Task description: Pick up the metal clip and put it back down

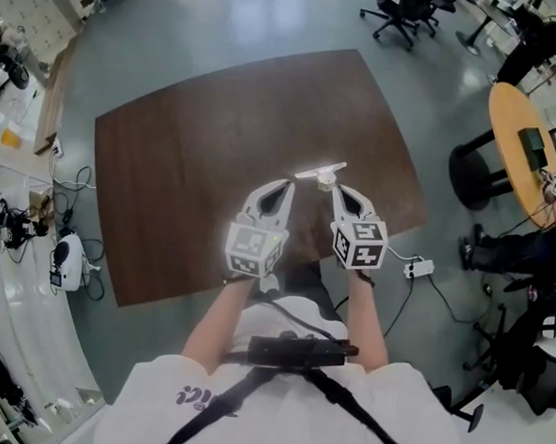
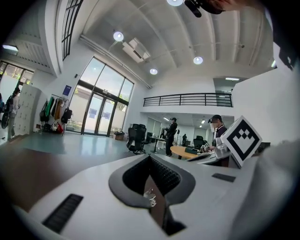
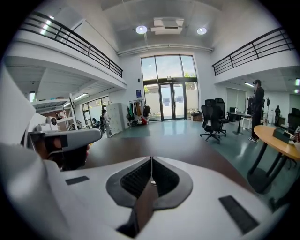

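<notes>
The left gripper (image 1: 289,184) and right gripper (image 1: 337,190), fingers together, hover over a brown office table (image 1: 197,155).

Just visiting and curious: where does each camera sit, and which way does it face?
Head view: on the person's head, facing steeply down at the table; forearms, left gripper, right gripper show.
Left gripper view: on that gripper, along its shut jaws, toward glass doors.
Right gripper view: likewise.
Shared: both gripper views show those doors.

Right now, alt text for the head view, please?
Both shut and empty, the left tool and right tool hover side by side over a brown table; the metal clip lies just beyond their tips.
</notes>
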